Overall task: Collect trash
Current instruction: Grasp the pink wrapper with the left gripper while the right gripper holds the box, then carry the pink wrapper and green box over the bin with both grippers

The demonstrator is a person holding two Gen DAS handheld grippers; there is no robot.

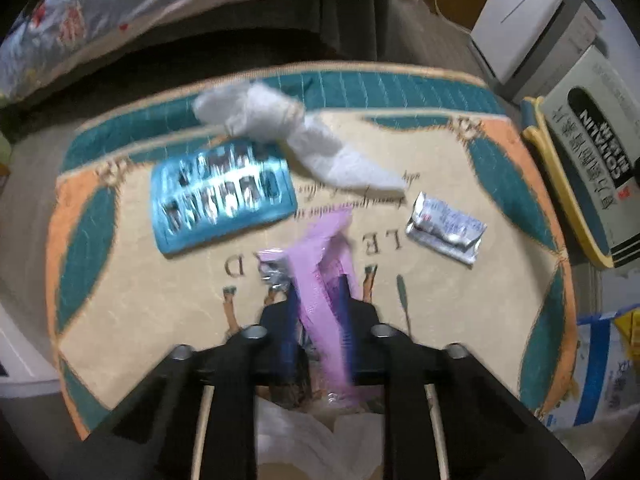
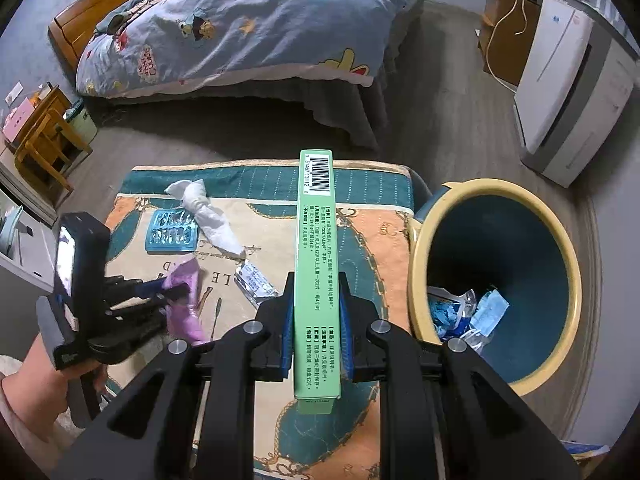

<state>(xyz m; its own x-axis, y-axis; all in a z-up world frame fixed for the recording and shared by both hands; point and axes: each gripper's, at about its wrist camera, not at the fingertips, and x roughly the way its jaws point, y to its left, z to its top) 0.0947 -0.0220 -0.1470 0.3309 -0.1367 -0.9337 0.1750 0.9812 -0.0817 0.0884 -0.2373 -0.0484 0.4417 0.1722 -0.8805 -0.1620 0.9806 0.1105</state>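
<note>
A: What's hard to read?
B: Rug [image 2: 372, 248] is running off frame at the near edge. Bin [image 2: 416, 264], just off the rug's right edge, is showing crumpled blue trash, unreadable. Left view is blurring.

A: Box?
B: Green box [image 2: 316, 280] is sitting clamped in the right gripper [image 2: 316, 332], long axis pointing away toward the bed [image 2: 240, 32].

A: Left?
B: Left gripper [image 1: 318, 300] is pinching the purple wrapper [image 1: 320, 264] mid-rug. Blister pack [image 1: 220, 200], tissue [image 1: 304, 136], foil sachet [image 1: 444, 228] are lying beyond it.

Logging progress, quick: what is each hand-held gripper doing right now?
Left hand-held gripper: closed on the purple wrapper.
Right hand-held gripper: closed on the green box.
</note>
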